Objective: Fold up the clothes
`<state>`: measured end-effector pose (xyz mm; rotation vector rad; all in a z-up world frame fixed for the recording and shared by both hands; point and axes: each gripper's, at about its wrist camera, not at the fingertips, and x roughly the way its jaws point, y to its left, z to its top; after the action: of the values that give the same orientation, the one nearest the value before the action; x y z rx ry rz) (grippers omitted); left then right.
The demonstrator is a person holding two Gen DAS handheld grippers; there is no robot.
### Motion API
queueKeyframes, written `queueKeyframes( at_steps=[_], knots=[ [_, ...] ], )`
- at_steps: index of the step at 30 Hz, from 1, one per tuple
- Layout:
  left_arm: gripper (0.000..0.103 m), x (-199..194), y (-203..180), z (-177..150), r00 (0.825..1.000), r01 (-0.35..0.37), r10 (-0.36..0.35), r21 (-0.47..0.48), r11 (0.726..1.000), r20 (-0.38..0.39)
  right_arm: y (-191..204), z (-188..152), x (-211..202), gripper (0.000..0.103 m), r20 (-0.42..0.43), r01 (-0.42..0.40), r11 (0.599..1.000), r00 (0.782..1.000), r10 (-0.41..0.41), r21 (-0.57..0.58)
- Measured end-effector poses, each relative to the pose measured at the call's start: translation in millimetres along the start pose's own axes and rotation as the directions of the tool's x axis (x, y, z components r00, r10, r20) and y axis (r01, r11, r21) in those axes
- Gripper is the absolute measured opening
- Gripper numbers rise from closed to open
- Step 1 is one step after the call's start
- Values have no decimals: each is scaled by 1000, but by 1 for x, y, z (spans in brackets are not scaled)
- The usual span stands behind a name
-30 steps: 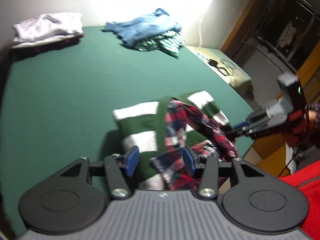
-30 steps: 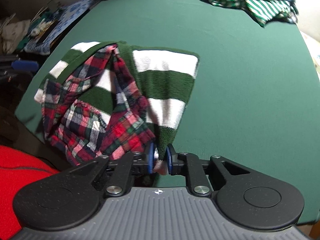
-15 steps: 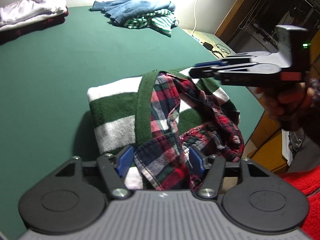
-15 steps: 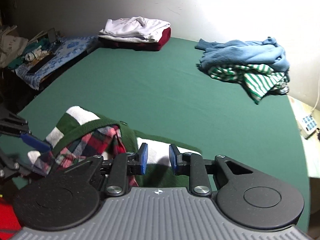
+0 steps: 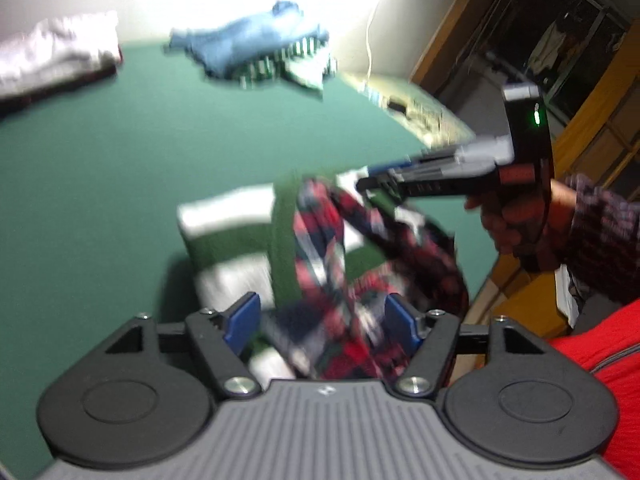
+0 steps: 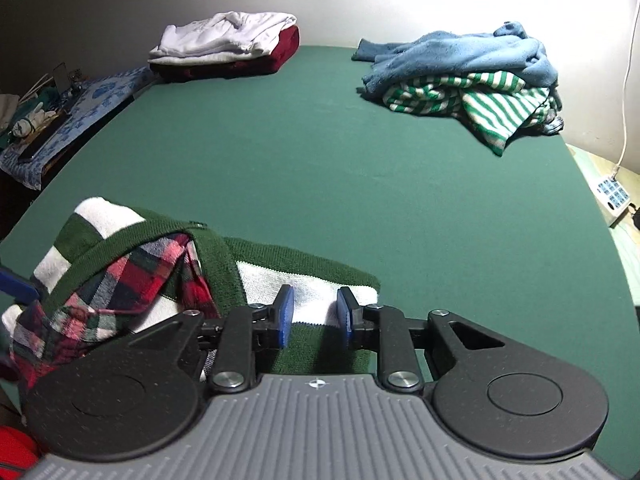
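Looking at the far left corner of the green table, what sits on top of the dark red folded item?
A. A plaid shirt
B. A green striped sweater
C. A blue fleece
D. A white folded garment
D: in the right wrist view a white folded garment lies directly on the dark red item, while the blue fleece is heaped at the far right of the table.

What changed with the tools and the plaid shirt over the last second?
The right tool let go of the plaid shirt and lifted clear, now open above the striped sweater. The left tool stayed open near the shirt. Both far piles unchanged.
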<state>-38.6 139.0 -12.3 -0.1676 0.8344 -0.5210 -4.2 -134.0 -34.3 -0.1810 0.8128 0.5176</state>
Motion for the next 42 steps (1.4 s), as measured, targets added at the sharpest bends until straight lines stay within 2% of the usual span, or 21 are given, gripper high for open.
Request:
queueKeyframes(
  at_steps=[3,5,9,12,19,22,24,26,31,36,42],
  knots=[
    [70,1,12,21,998,-17,17,-13,1000,58,-4,8,-10,24,75,-1,999,997,-2,38],
    [70,17,21,33,997,-34,37,-39,999,75,-1,13,-4,24,89,-7,999,996,4,32],
    [66,60,40,38,998,-54,57,-125,991,21,11,16,17,24,80,-16,1000,997,18,-20],
    [66,75,47,31,997,-77,76,-167,983,-10,14,14,27,24,66,-22,999,998,24,-34],
    [76,86,42,18,989,-145,145,-151,978,-11,9,5,42,26,29,-33,999,999,33,-21],
    [83,92,38,15,986,-168,169,-136,976,-2,7,-1,42,26,39,-50,999,998,51,-22],
    [82,93,34,18,982,-185,186,-127,974,-3,5,-4,32,26,42,-68,997,997,69,-34],
    [75,82,28,21,978,-206,209,-131,970,10,3,-7,22,27,45,-85,995,995,87,-47],
    [75,50,9,21,968,-236,247,-167,957,46,-2,-14,-2,27,52,-128,988,990,133,-80],
    [76,45,-17,-2,966,-255,258,-207,945,-11,-7,-22,-27,27,57,-171,979,982,178,-113],
    [81,55,-36,-17,950,-310,309,-248,918,-46,0,-43,-31,26,-33,-270,946,963,268,-182]
  ],
)
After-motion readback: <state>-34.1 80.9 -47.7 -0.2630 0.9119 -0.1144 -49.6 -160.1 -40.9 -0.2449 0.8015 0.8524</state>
